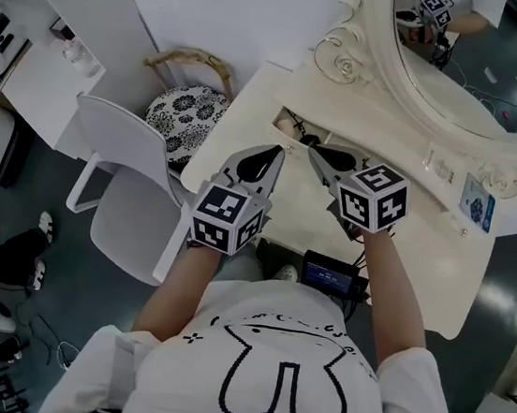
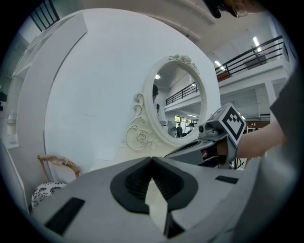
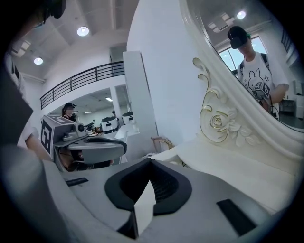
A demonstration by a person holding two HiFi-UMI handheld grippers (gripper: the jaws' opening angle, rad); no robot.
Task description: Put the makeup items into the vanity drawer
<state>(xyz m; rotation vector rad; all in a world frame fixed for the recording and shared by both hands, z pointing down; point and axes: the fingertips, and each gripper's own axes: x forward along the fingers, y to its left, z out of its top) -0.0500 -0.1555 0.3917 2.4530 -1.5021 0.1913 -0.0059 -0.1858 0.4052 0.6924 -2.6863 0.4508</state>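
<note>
From the head view I look down on a cream vanity table (image 1: 421,260) with an oval mirror (image 1: 466,68). A narrow opening (image 1: 295,123) in the tabletop near the mirror's base holds dark items that I cannot make out. My left gripper (image 1: 280,151) and right gripper (image 1: 311,149) hover side by side just in front of that opening. In the left gripper view the left gripper (image 2: 152,159) has its tips together with nothing between them. The right gripper (image 3: 151,160) looks the same in its own view. No makeup item is in either grip.
A white chair (image 1: 117,201) and a stool with a black-and-white patterned cushion (image 1: 183,115) stand left of the table. A small blue-printed card (image 1: 478,203) lies on the right of the tabletop. A small screen device (image 1: 329,278) sits at the table's near edge.
</note>
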